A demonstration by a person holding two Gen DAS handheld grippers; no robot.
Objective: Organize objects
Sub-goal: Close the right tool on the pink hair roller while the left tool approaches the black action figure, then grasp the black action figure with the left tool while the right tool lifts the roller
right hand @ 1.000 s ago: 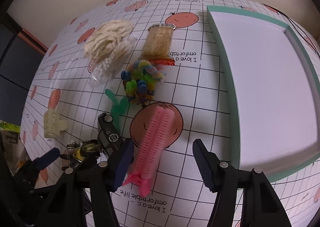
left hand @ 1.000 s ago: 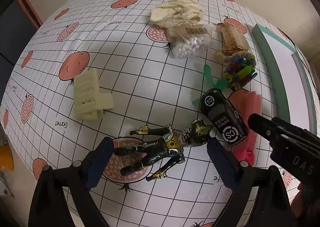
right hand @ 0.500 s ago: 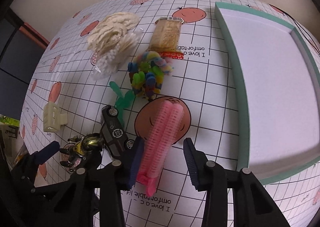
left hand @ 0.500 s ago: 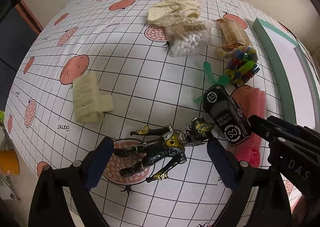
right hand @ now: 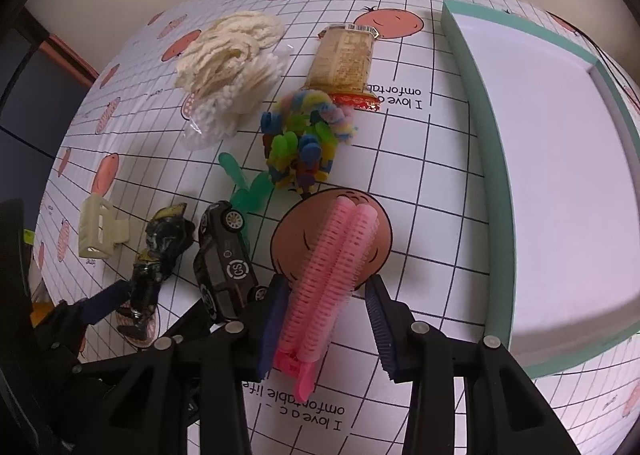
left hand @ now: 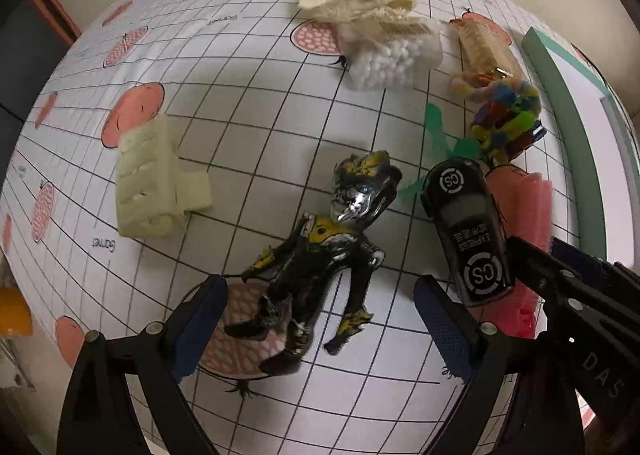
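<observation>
The left gripper [left hand: 320, 319] hung low over the desk [left hand: 248, 103] with its fingers wide apart, straddling the legs of a black-and-yellow action figure [left hand: 320, 255] that lay on its back on the grid-patterned cloth, touching neither pad. Just beside the figure's right lay a black toy car [left hand: 466, 231] marked "CS", and to its left, well apart, a cream hair claw clip [left hand: 154, 179].

The right gripper [right hand: 326, 327] stood with its fingers apart around the near end of a pink hair roller [right hand: 332, 275]; the left pad [right hand: 274, 319] lay against the roller's side, while the right pad stood clear of it. The roller rested on the desk over an orange fruit print.

Farther back sat a multicoloured heap of small clips [right hand: 306, 147], a green plastic piece [right hand: 246, 185], a snack packet [right hand: 346, 59], a bag of white beads [left hand: 390, 59] and a bundle of cream yarn [right hand: 228, 43]. A teal-rimmed white tray [right hand: 476, 107] stood at the right.
</observation>
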